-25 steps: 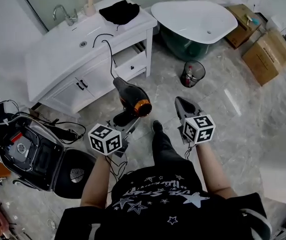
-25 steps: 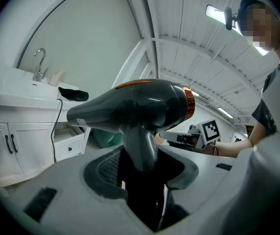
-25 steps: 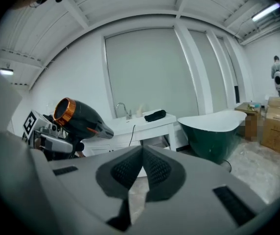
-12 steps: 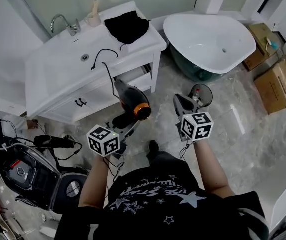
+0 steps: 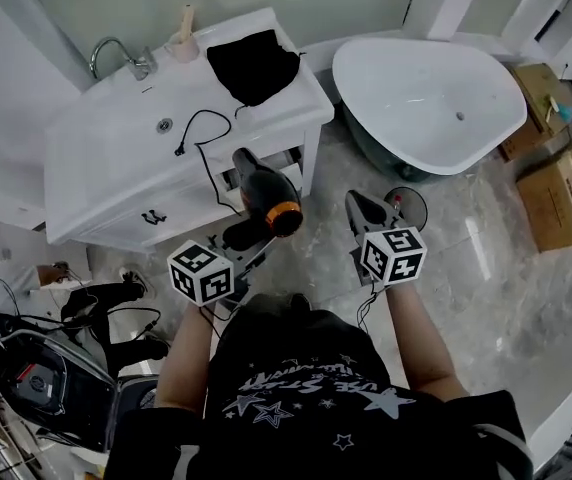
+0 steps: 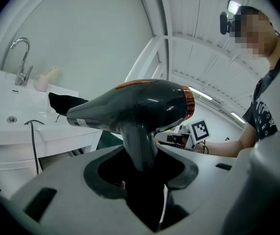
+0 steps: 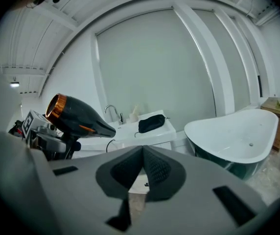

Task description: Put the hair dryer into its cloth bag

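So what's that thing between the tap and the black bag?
Between the tap and the black bag sits a small pale cup with something thin standing in it, seen in the head view.

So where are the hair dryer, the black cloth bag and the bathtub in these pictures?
hair dryer (image 5: 264, 192): head view, middle of its black barrel.
black cloth bag (image 5: 254, 65): head view, centre of the fabric.
bathtub (image 5: 421, 83): head view, white inner wall.
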The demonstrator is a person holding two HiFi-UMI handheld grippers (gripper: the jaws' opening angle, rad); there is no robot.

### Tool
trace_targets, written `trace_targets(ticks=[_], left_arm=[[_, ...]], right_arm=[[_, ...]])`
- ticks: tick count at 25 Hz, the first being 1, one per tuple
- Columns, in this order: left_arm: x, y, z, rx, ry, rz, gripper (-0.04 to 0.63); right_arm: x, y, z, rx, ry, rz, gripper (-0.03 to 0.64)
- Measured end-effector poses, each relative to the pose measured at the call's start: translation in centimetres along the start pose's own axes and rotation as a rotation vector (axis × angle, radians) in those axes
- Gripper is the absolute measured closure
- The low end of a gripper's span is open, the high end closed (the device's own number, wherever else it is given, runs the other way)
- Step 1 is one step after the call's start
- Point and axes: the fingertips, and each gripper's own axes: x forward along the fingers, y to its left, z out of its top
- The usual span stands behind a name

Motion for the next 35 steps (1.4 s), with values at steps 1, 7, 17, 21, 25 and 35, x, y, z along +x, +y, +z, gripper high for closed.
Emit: trace_targets(ticks=[1, 7, 17, 21, 25, 35], left_arm=[[0.4, 0.1, 0.3, -0.009, -0.005, -0.007, 0.408], [2.6, -0.4, 1.3, -0.043, -0.015, -0.047, 0.408], [8.3, 5.2, 6.2, -0.003, 0.061, -0.144, 0.408], [10.6, 8.0, 8.5, 0.008, 0.101, -0.196, 0.408], [12.6, 10.7, 9.6, 0.010, 0.152, -0.214, 0.407], [15.6, 16.1, 11.0, -0.005, 0.248, -0.276, 0.407]], right_arm=[[0.3, -0.3, 0.0, 0.001, 0.001, 0.000, 0.611], [0.7, -1.8, -0.3, 0.029, 0.009, 0.000, 0.611], [7.2, -6.1, 5.5, -0.029, 0.002, -0.036, 0.611], [10.8, -7.5, 8.2, -0.037, 0.005, -0.030, 0.611], [14.3, -9.1, 10.0, -0.041, 0.028, -0.028, 0.611], [23.0, -11.2, 13.0, -0.054, 0.075, -0.021, 0.611]])
